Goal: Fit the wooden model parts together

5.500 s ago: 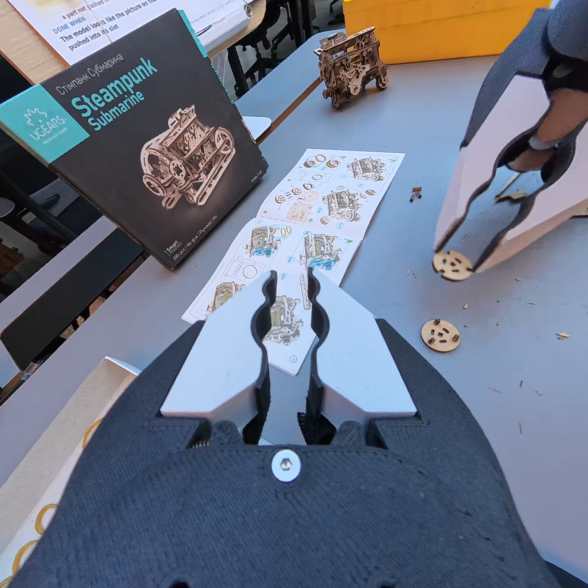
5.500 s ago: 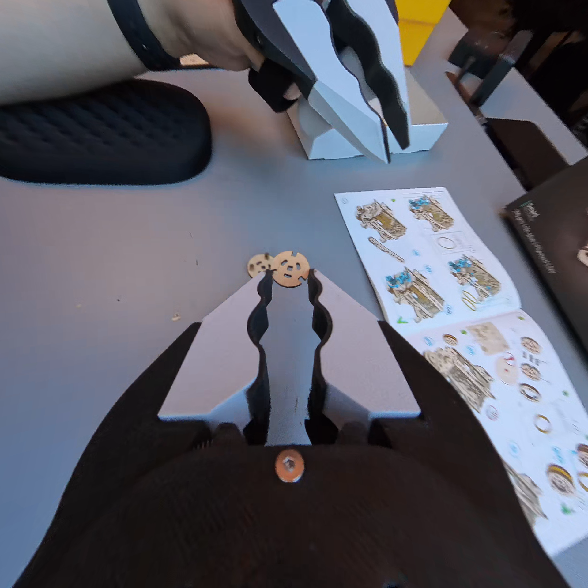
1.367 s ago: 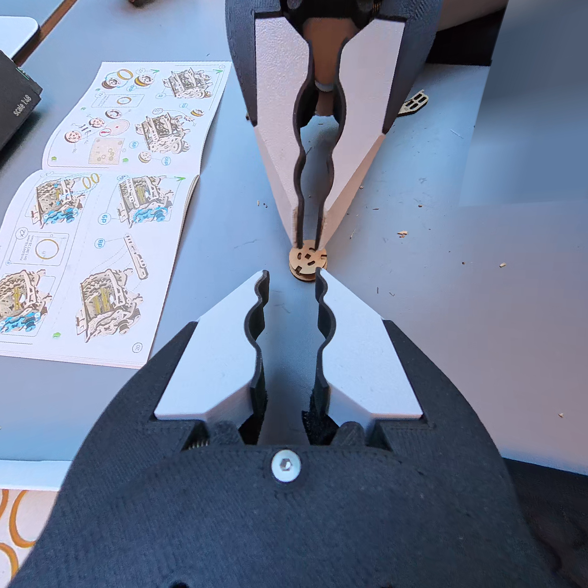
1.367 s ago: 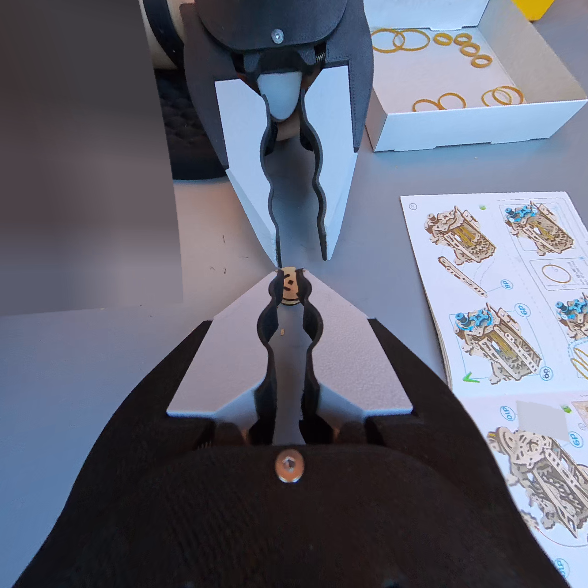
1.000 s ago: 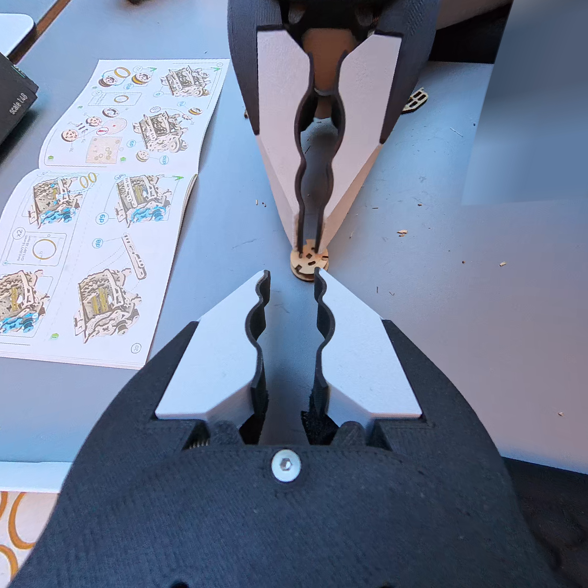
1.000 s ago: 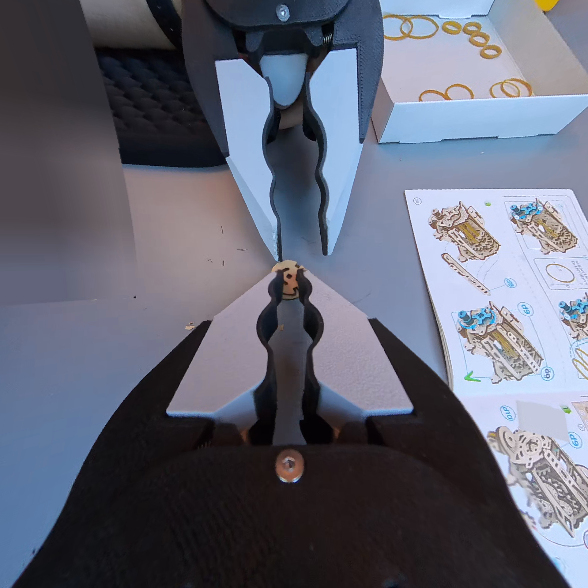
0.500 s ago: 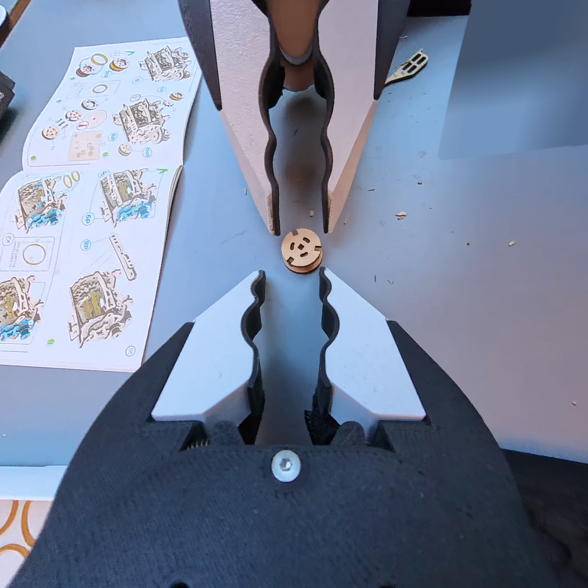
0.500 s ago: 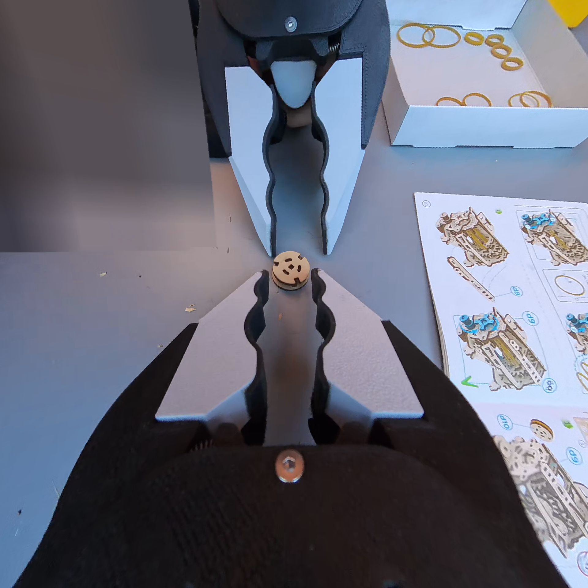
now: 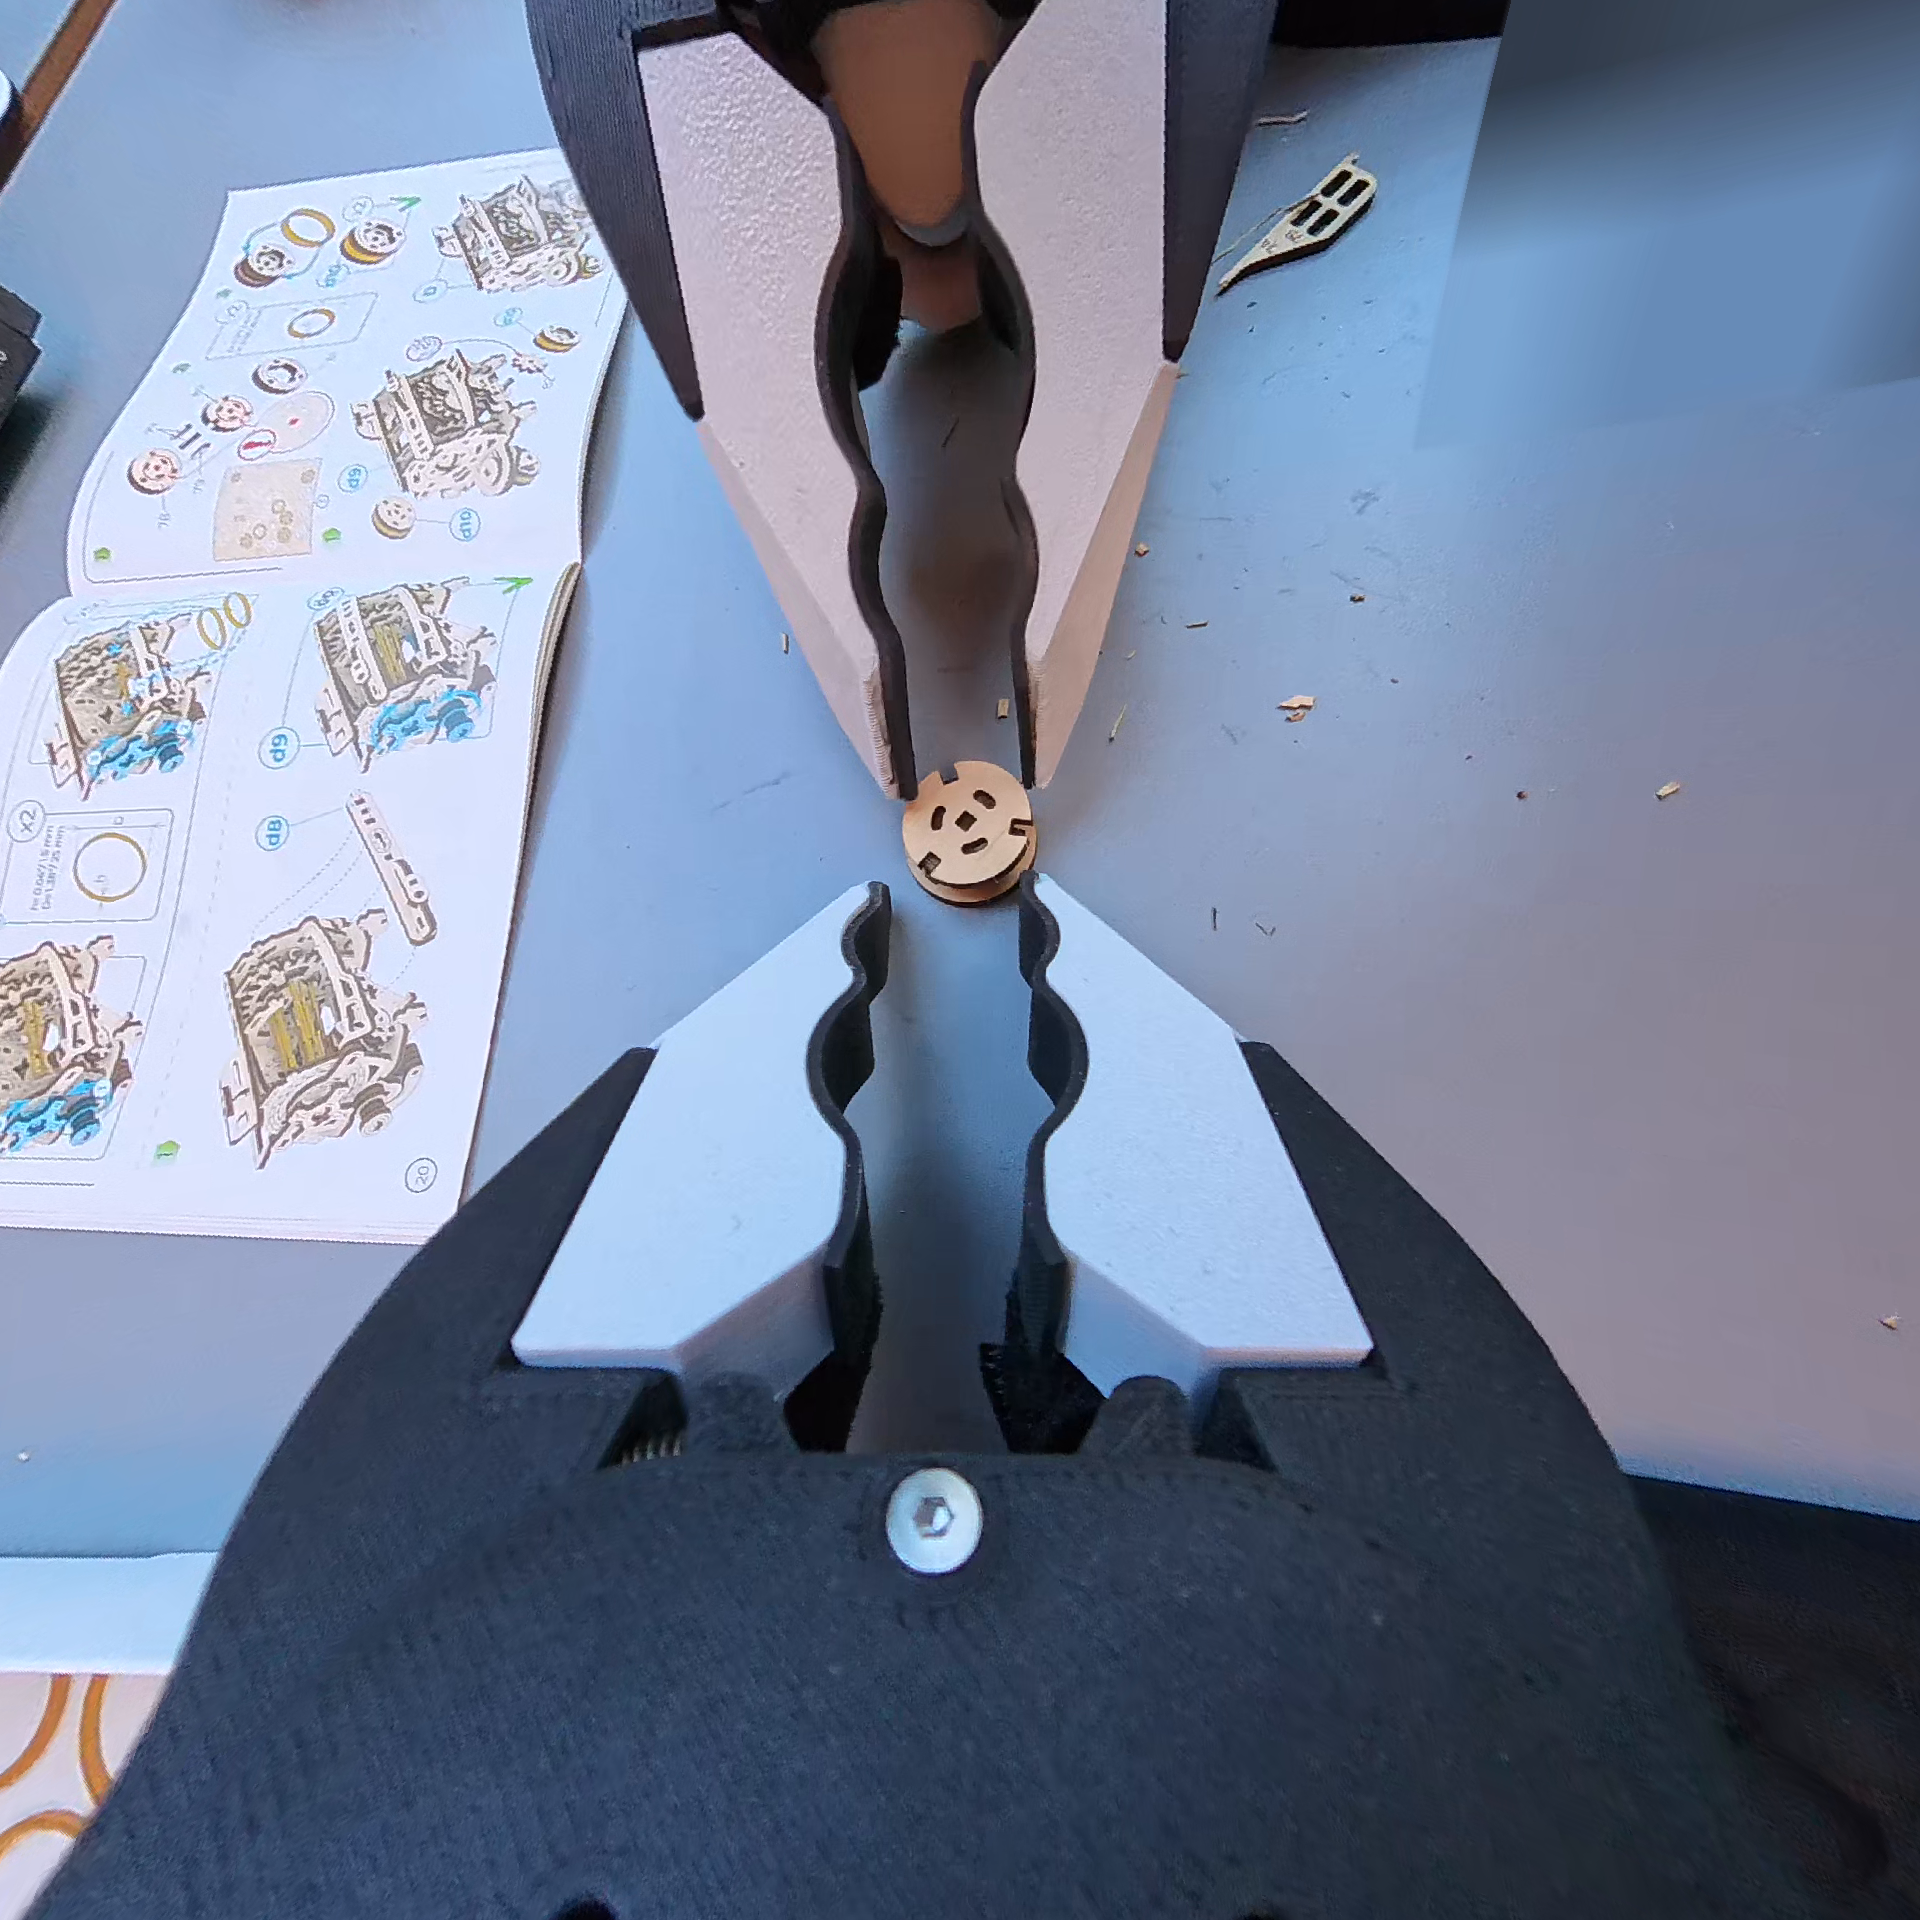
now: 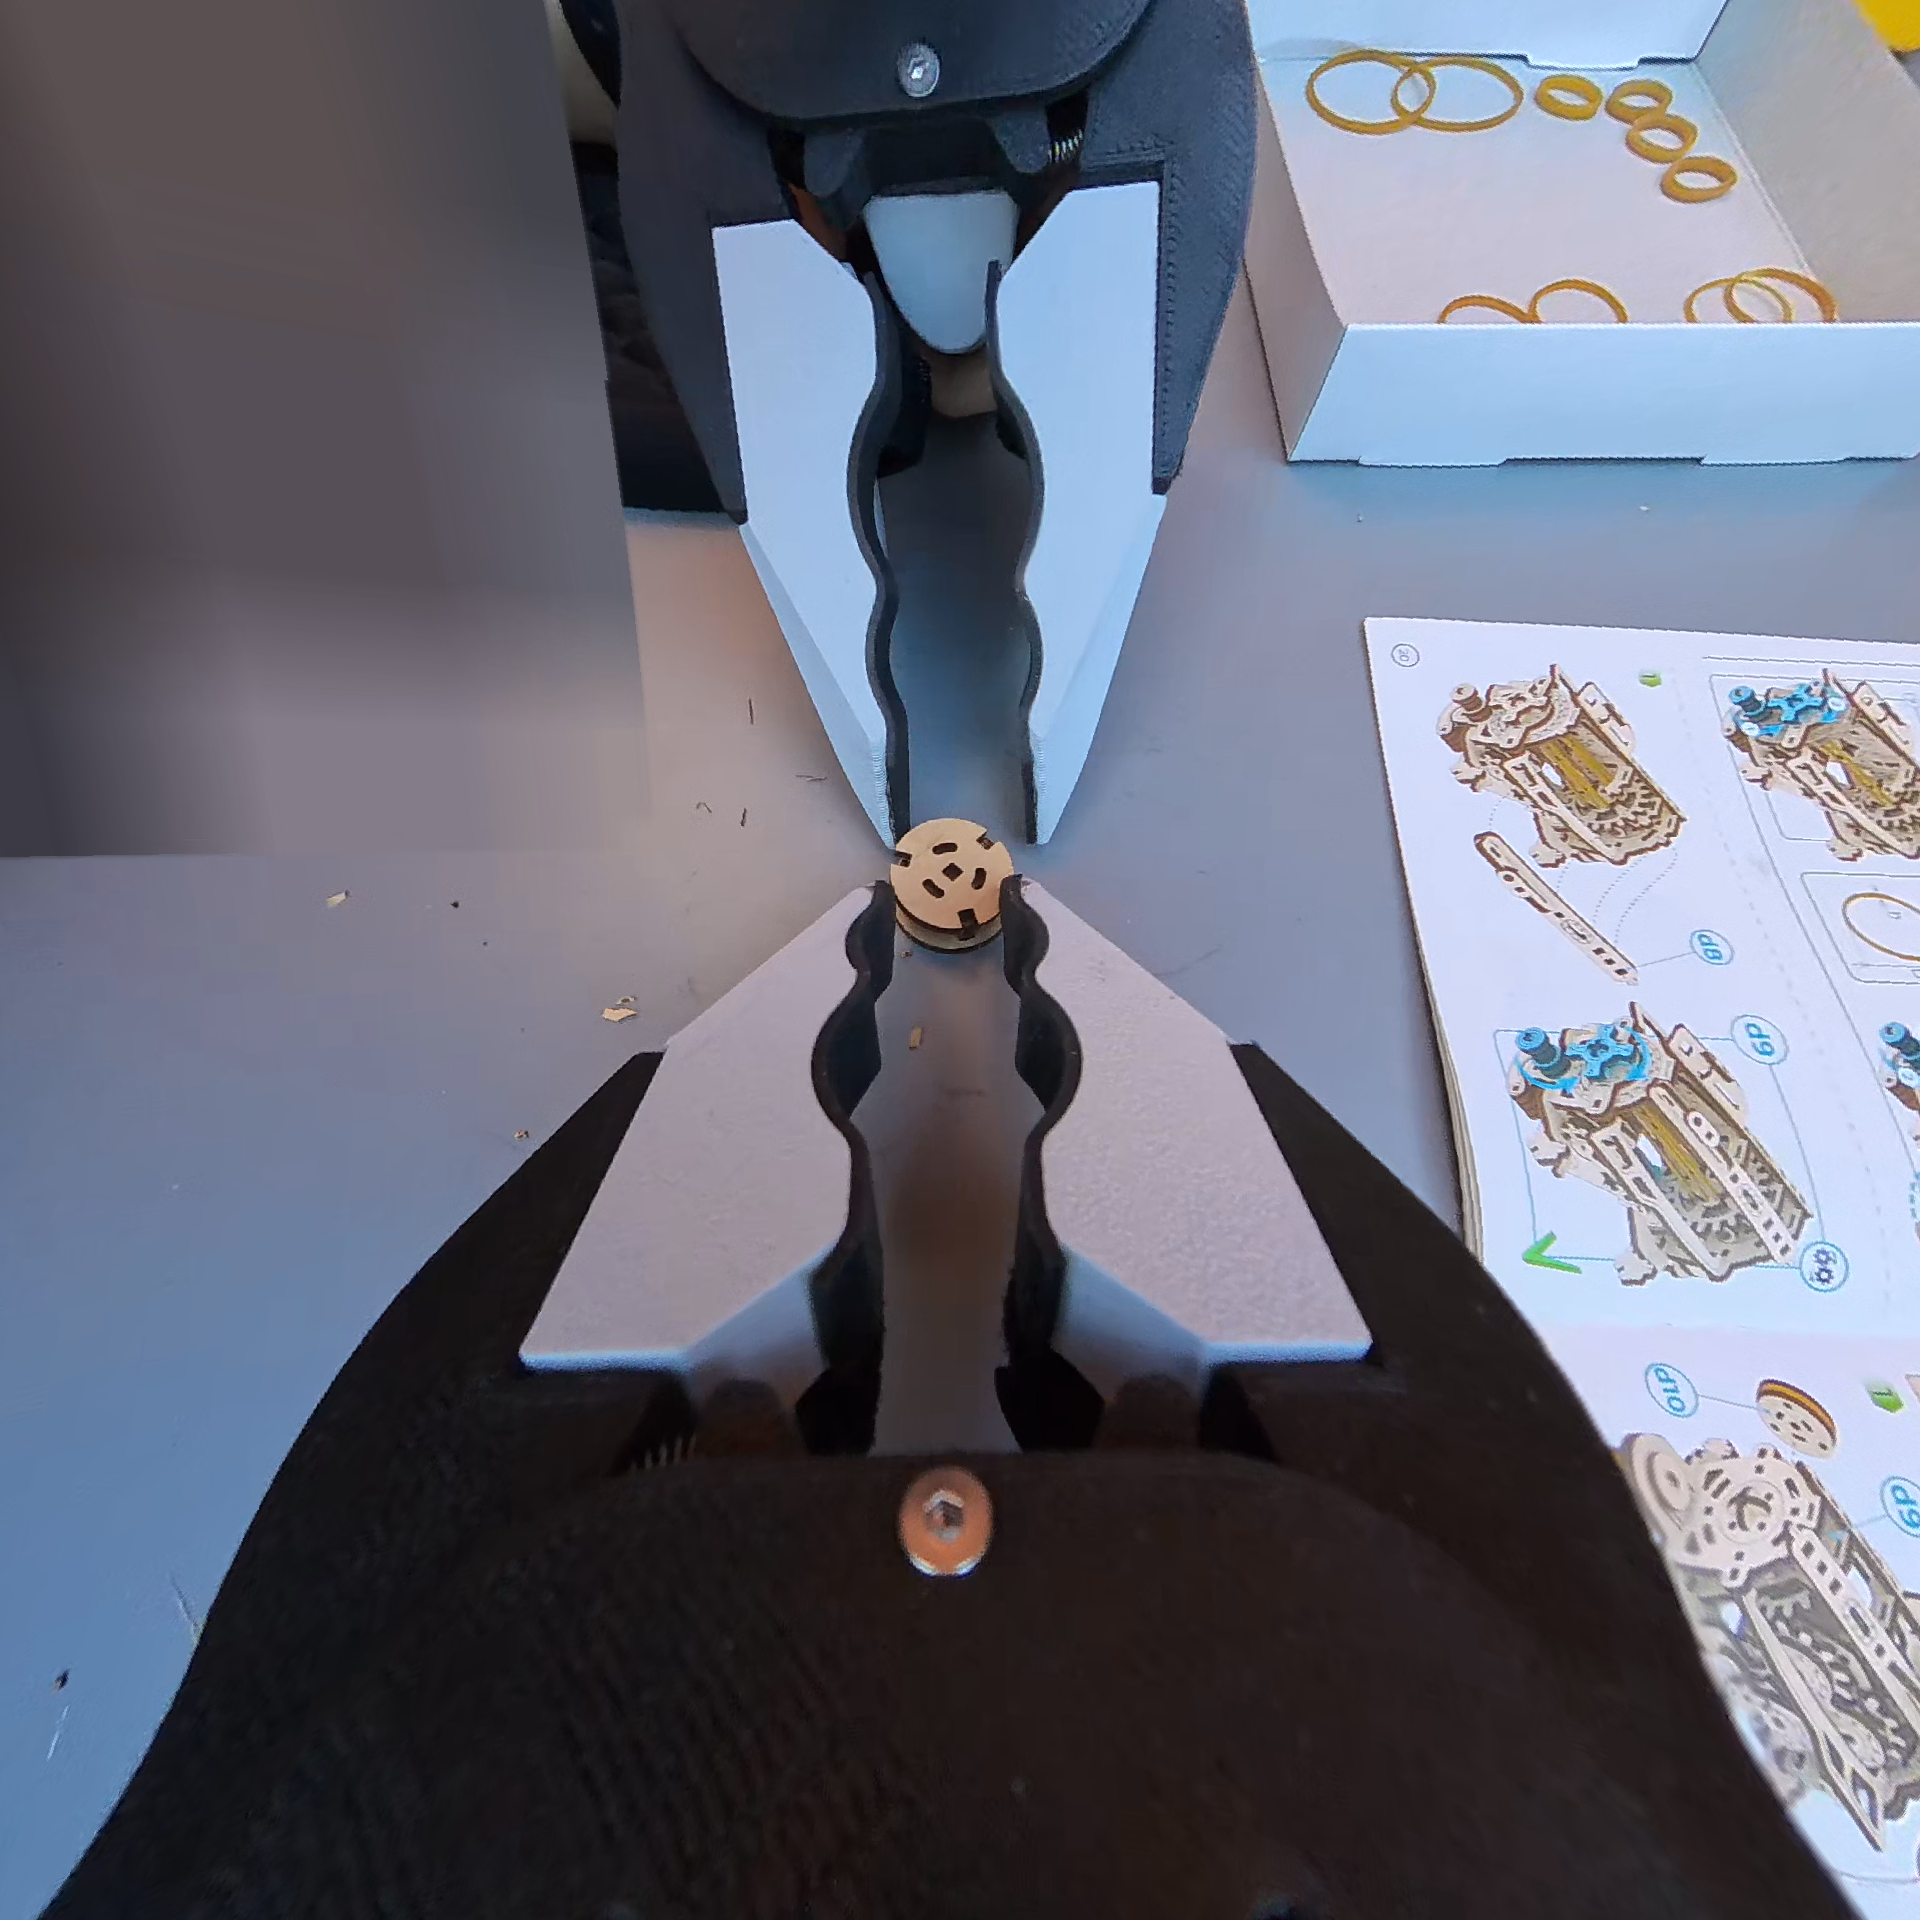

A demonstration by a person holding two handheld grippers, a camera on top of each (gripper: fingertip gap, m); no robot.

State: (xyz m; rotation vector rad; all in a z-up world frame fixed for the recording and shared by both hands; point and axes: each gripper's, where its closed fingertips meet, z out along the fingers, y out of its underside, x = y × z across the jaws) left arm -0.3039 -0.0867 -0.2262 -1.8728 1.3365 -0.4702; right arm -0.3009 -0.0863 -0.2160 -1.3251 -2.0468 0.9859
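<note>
- My right claw (image 10: 951, 904) is no longer pinched on the wooden disc stack (image 10: 950, 896); a second ago it gripped the top disc on edge, and now its jaws stand narrowly apart, one tip at each side of the stack, just touching or nearly so.
- My left claw (image 9: 954, 899) stays parted at the same narrow width and holds nothing; its tips sit just at 6 o'clock of the stack in its own view.
- The stack (image 9: 968, 840) lies flat on the grey desk (image 9: 1455, 935) between the two claws, the slotted top disc resting on the lower one with a thin seam showing between them.
- I judge that the two discs are now mated, so this step of the fitting looks done; whether the pegs are fully seated I cannot tell.
- Further out, the instruction booklet (image 9: 260, 675) lies at 9 o'clock of the stack in the left view.
- A loose dark-slotted wooden piece (image 9: 1309, 218) lies at 1 o'clock, well apart.
- In the right view a white box of rubber bands (image 10: 1558, 260) sits at 1 o'clock.
</note>
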